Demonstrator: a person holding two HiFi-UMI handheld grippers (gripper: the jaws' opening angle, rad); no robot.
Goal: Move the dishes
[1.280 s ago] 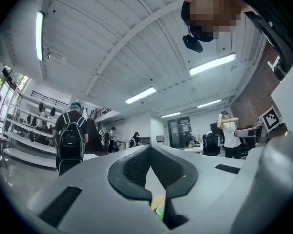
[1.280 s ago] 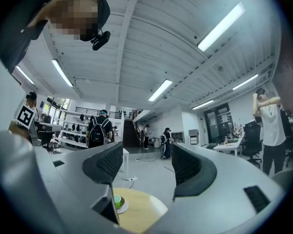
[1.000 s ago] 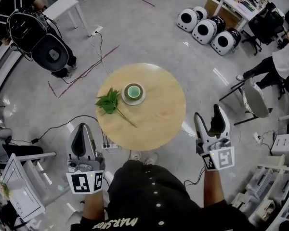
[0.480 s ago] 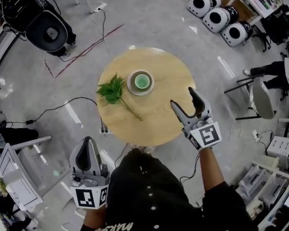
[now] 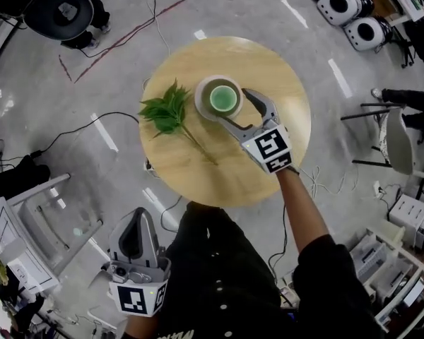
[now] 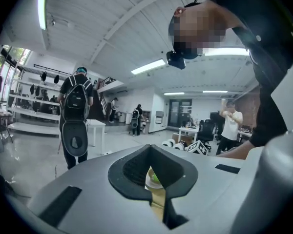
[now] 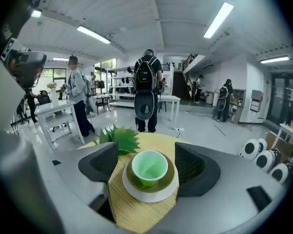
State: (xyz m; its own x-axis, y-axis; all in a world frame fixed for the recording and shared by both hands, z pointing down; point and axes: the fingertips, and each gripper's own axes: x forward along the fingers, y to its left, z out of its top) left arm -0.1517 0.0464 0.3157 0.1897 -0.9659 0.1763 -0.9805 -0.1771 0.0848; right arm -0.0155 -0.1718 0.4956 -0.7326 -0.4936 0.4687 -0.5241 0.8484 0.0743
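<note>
A small green cup [image 5: 225,98] stands on an olive saucer on a white plate [image 5: 203,104], on a round wooden table [image 5: 275,69]. A green leafy sprig [image 5: 166,111] lies just left of the plate. My right gripper [image 5: 233,106] reaches over the table, and its jaws have just been opening. In the right gripper view the cup [image 7: 149,165] and the white plate [image 7: 151,194] sit between the pads [image 7: 193,167], which stand apart from them. My left gripper [image 5: 138,235] hangs low off the table by the person's left side, shut and empty.
White round pods [image 5: 353,13] sit on the floor at the upper right. A chair [image 5: 399,140] stands right of the table, and cables trail on the floor at the left. A person with a black backpack [image 7: 146,89] stands beyond the table.
My right gripper swung from beside the person's right side in over the table to the plate and opened wider. My left gripper sank lower.
</note>
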